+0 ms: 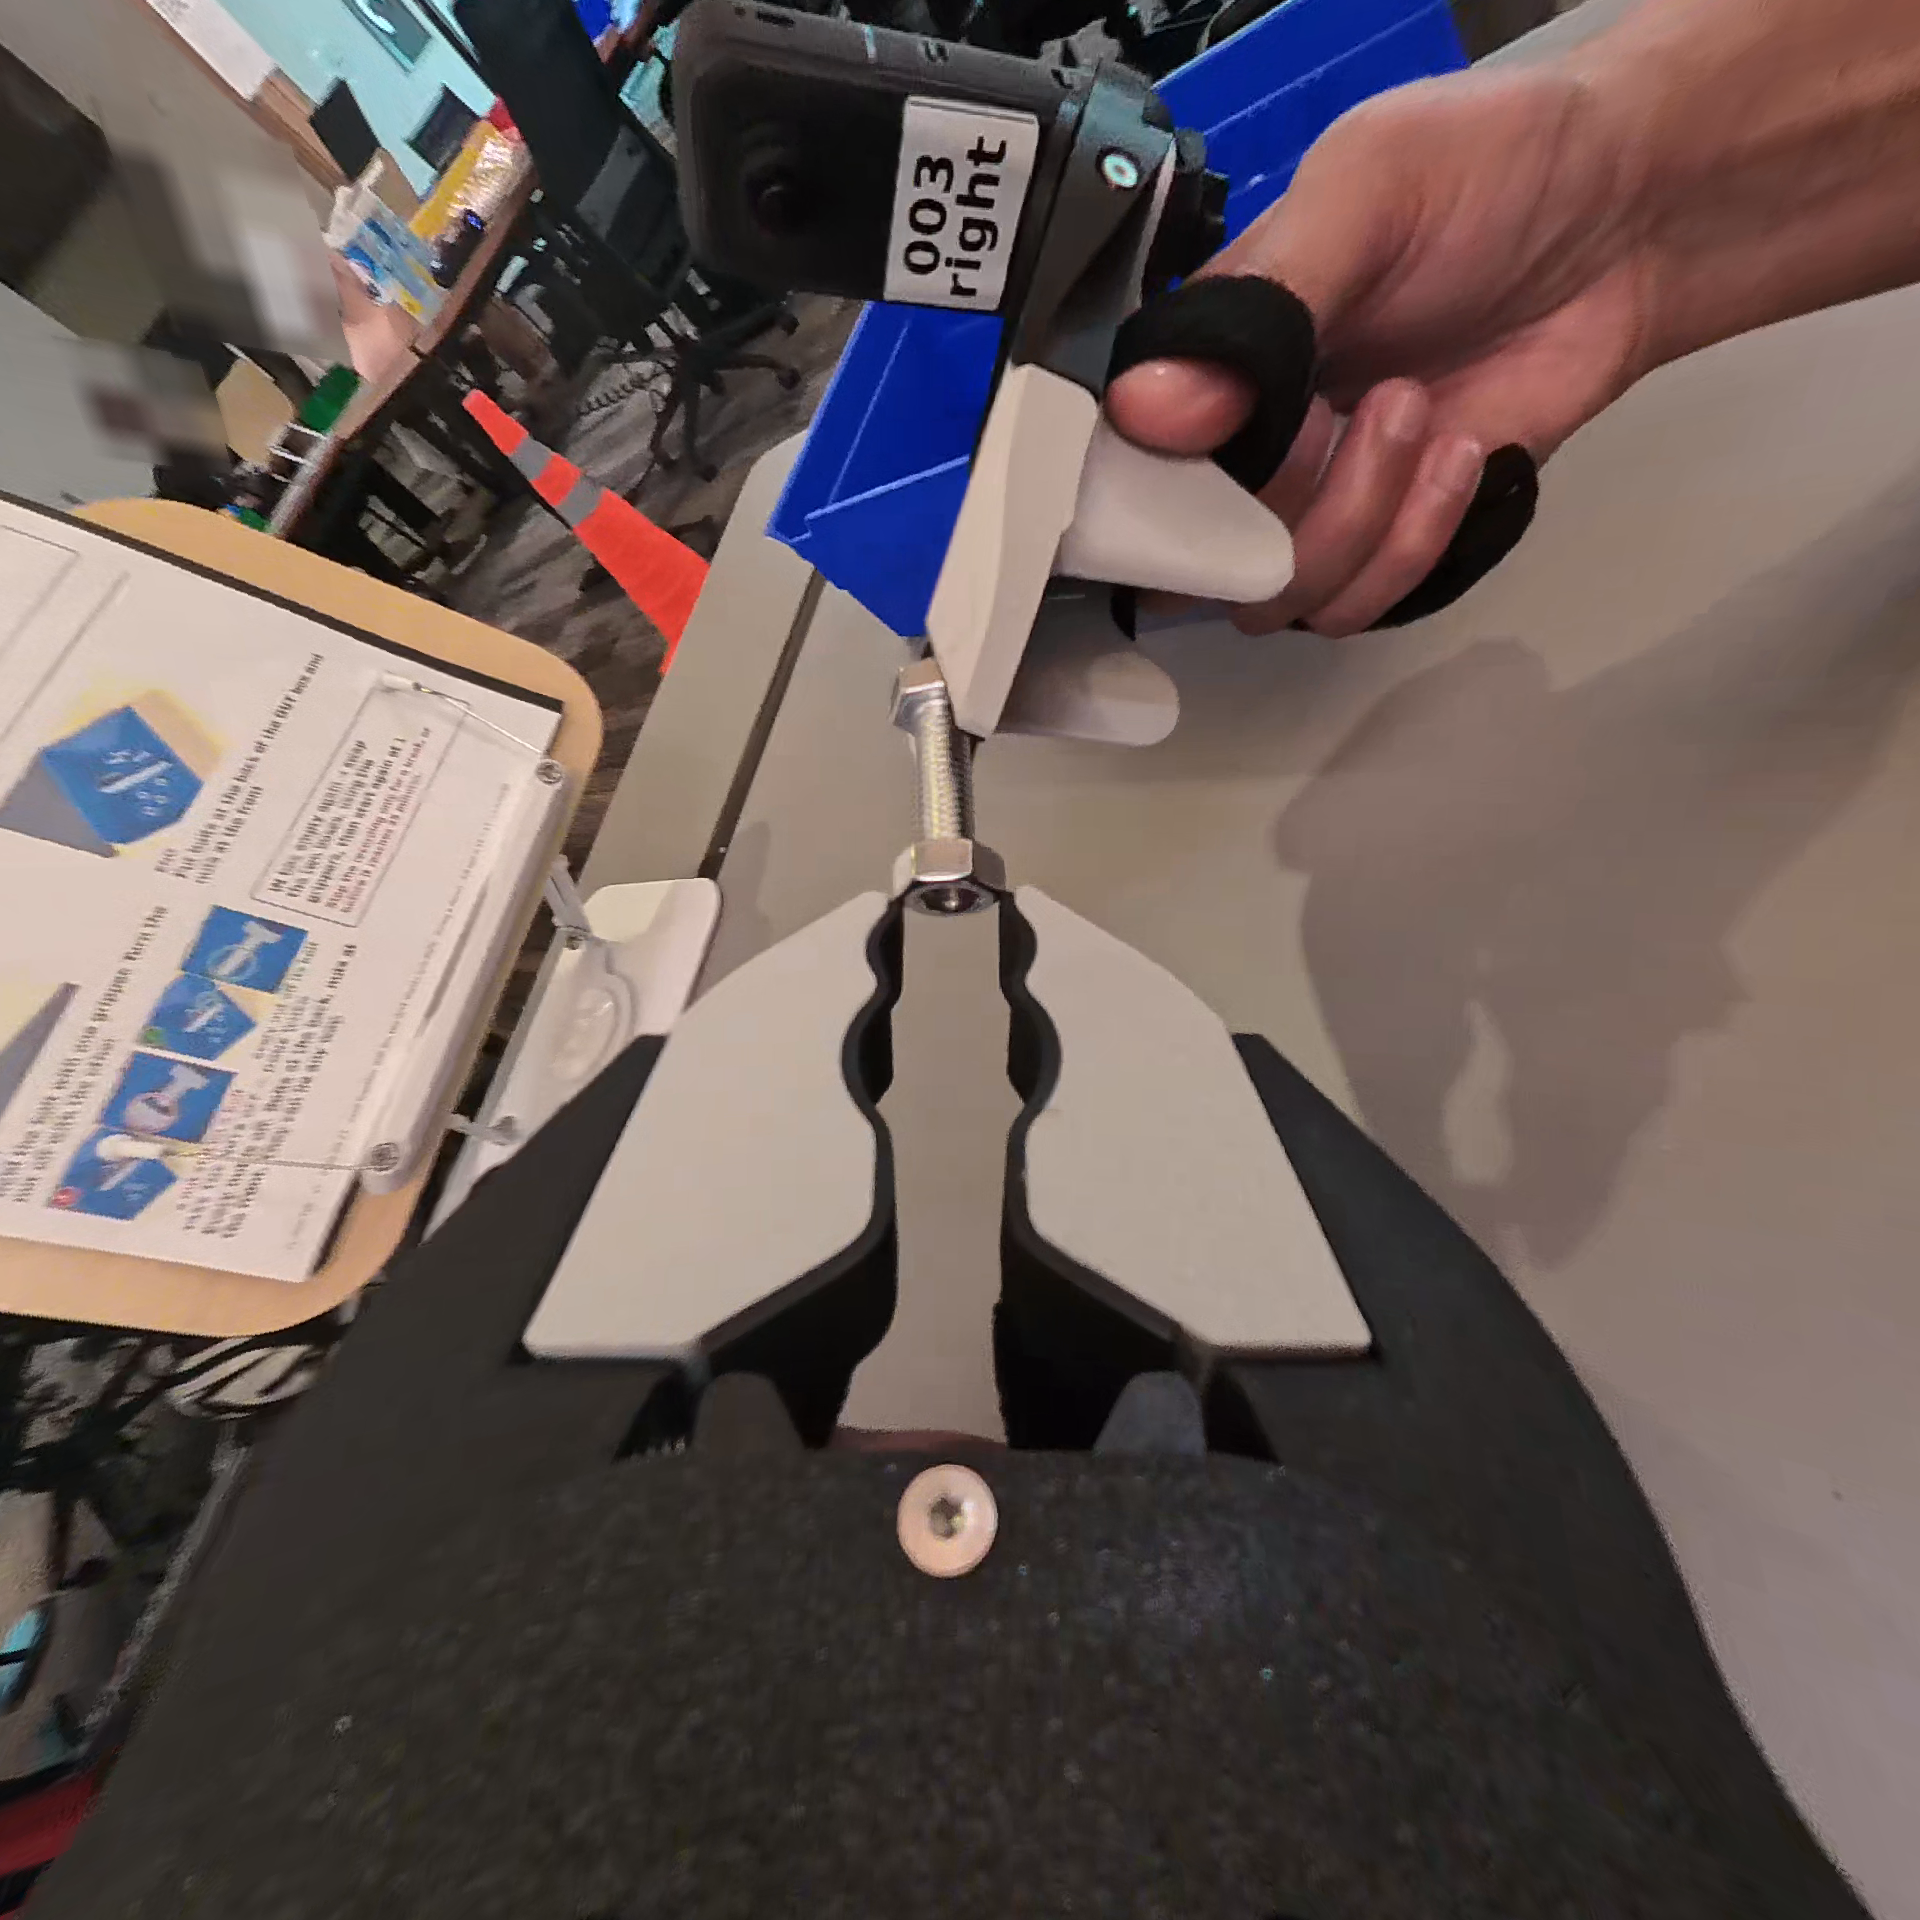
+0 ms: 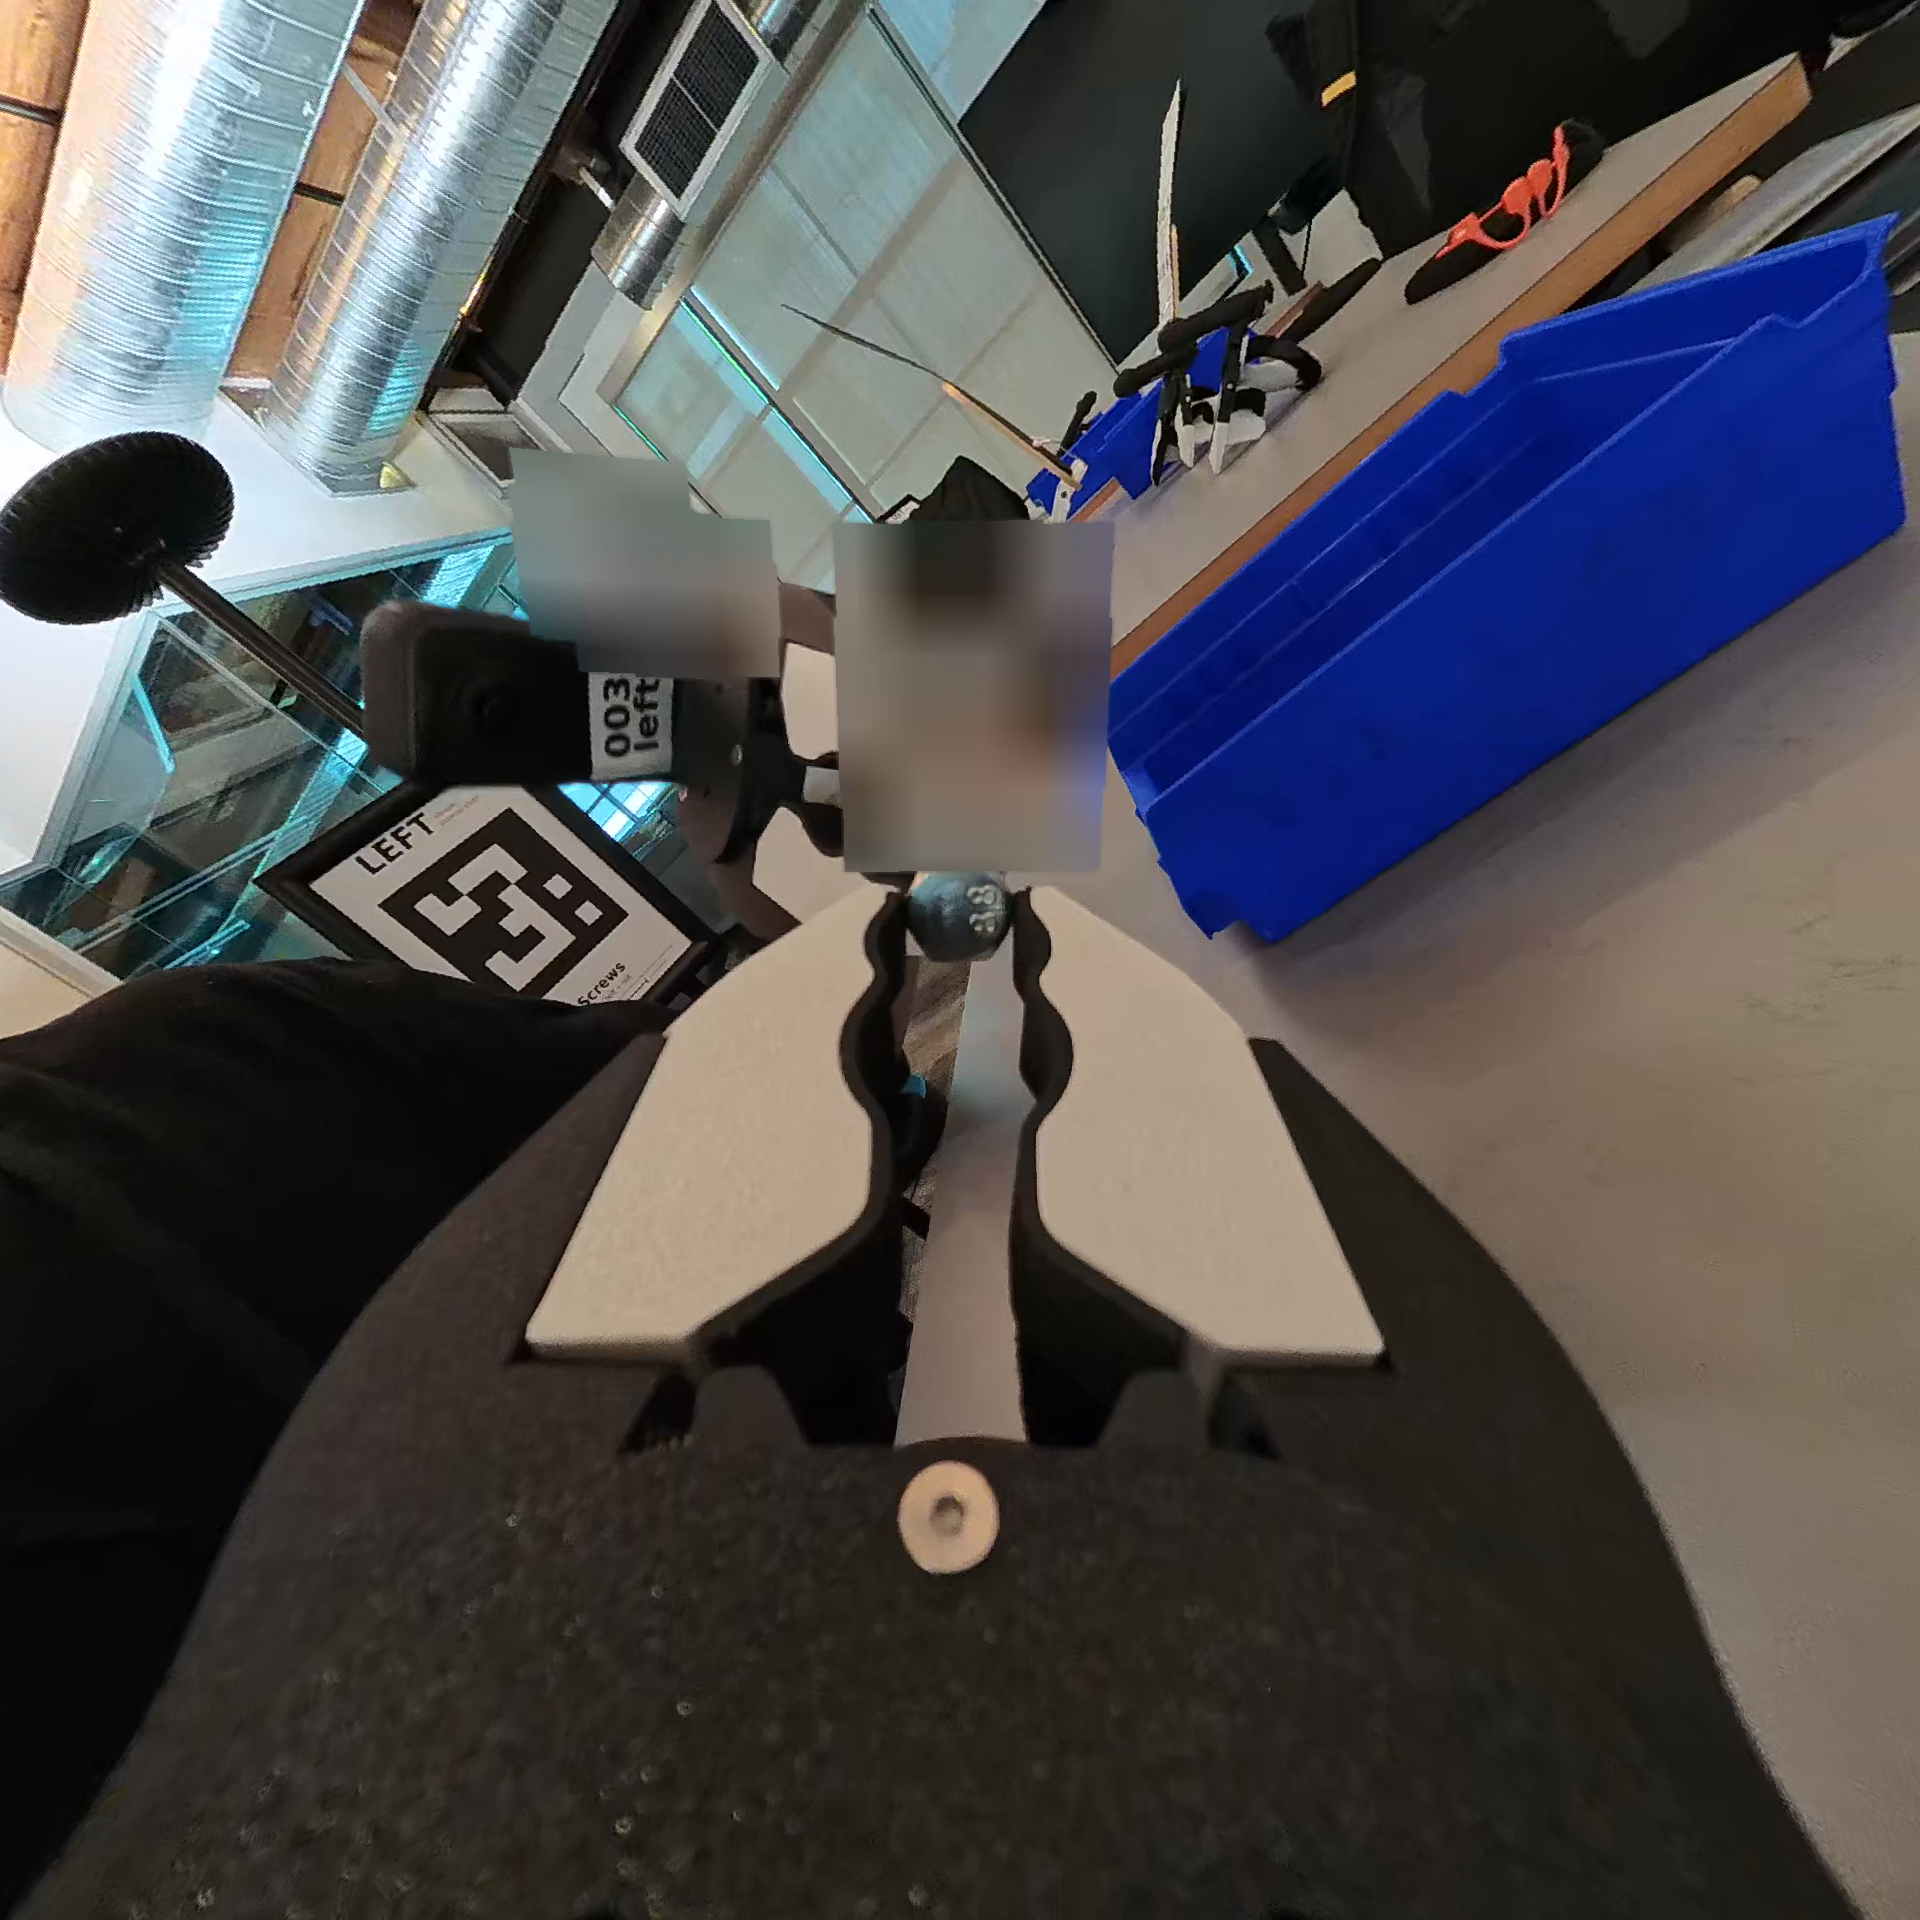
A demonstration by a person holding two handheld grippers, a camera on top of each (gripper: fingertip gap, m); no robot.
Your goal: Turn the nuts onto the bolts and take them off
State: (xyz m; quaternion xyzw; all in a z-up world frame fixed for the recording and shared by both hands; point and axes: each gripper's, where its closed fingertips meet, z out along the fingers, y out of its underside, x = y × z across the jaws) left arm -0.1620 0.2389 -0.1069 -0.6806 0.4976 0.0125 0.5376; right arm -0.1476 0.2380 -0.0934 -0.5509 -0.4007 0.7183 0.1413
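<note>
I see the left gripper point(image 1: 951, 896) pinching the hex nut point(image 1: 943, 864) right at its fingertips — jaws nearly closed, just nut-width apart. The right gripper point(image 2: 954, 906) clamps the bolt point(image 1: 940, 774) by its head, shank running straight from its tips into the nut. Blue bin point(image 2: 1507, 582) sits right of my right jaws on the grey table point(image 2: 1558, 1143).

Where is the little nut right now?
In the left wrist view, the nut sits centre frame, pinched in the left gripper, on the near end of the bolt held by the right gripper.
</note>
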